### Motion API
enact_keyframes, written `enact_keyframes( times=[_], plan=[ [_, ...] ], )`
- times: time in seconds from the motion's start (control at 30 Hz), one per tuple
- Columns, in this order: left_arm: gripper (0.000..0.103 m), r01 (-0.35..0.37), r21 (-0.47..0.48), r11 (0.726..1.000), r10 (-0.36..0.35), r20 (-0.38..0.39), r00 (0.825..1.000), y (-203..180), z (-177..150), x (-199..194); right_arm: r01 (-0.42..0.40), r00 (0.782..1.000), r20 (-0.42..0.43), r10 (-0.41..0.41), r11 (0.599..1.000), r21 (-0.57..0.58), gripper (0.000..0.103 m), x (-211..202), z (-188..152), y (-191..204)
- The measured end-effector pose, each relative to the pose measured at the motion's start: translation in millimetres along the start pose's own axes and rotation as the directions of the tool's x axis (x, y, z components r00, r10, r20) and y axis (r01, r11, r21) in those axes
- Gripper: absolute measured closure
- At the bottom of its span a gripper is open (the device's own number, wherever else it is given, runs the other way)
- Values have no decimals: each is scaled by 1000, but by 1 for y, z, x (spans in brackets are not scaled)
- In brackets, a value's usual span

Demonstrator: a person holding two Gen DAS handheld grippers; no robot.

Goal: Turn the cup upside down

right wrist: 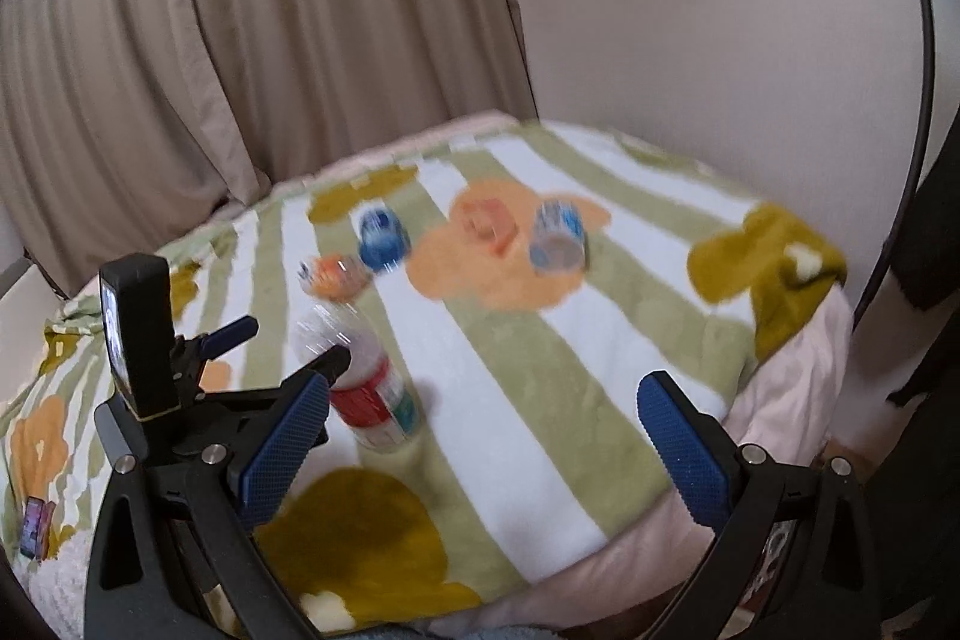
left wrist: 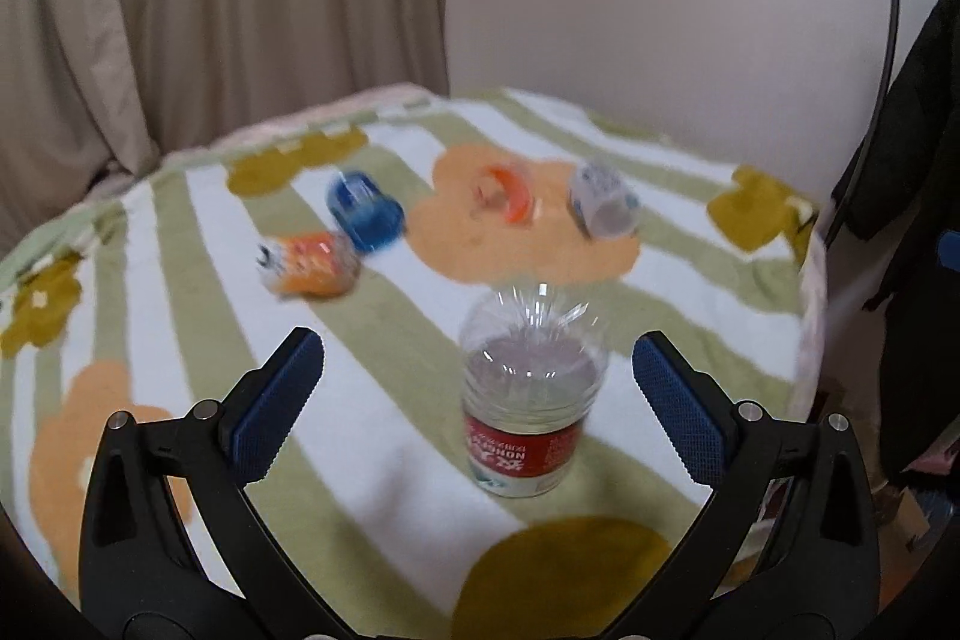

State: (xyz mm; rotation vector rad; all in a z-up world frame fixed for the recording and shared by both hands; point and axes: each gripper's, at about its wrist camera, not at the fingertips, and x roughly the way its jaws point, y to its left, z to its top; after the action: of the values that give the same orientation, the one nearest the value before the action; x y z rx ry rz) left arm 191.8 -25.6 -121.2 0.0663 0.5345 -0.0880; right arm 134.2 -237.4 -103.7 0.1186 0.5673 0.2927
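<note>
A clear plastic cup point(left wrist: 528, 400) with a red label stands on the striped flower blanket point(left wrist: 372, 436). Its label print reads upside down and its rounded end points up. My left gripper point(left wrist: 478, 340) is open, with the cup between its blue pads, nearer the right one and touching neither. In the right wrist view the same cup point(right wrist: 372, 388) stands at the left, with the left gripper point(right wrist: 288, 340) around it. My right gripper point(right wrist: 489, 382) is open over bare blanket to the right of the cup and holds nothing.
Farther back, several blurred small cups lie on their sides: a blue one point(left wrist: 363, 211), an orange printed one point(left wrist: 306, 268), an orange-rimmed one point(left wrist: 507, 193) and a white-and-blue one point(left wrist: 603, 202). The blanket's edge point(right wrist: 780, 388) drops off at the right. Curtain and wall stand behind.
</note>
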Motion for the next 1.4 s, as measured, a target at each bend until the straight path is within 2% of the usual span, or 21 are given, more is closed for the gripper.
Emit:
enact_keyframes(
  times=[0.13, 0.27, 0.5, 0.63, 0.87, 1.1, 1.4],
  plan=[
    [0, -10, -22, 1000, 12, 85, 996, 4, 20, -64, 29, 994, 105, -23, 998, -60, 0, -43, 14, 24],
    [0, -48, -41, 998, 53, 149, 987, 6, 33, -133, 62, 978, 205, -42, 994, -91, 0, -82, 22, 43],
    [0, -88, -59, 994, 98, 204, 974, 7, 18, -202, 133, 947, 308, -93, 985, -112, 0, -123, 12, 64],
    [0, -99, -62, 993, 110, 221, 969, 4, 11, -216, 176, 935, 331, -129, 977, -116, 0, -130, -2, 67],
    [0, -78, -68, 995, 92, 239, 967, 0, 7, -227, 190, 931, 332, -153, 978, -83, 0, -138, -13, 65],
    [0, -60, -69, 996, 75, 247, 966, -7, 8, -231, 210, 923, 342, -174, 975, -72, 0, -147, -12, 62],
    [0, -82, -60, 995, 95, 260, 961, -12, 8, -233, 214, 922, 343, -178, 974, -69, 0, -151, -14, 60]
  ],
)
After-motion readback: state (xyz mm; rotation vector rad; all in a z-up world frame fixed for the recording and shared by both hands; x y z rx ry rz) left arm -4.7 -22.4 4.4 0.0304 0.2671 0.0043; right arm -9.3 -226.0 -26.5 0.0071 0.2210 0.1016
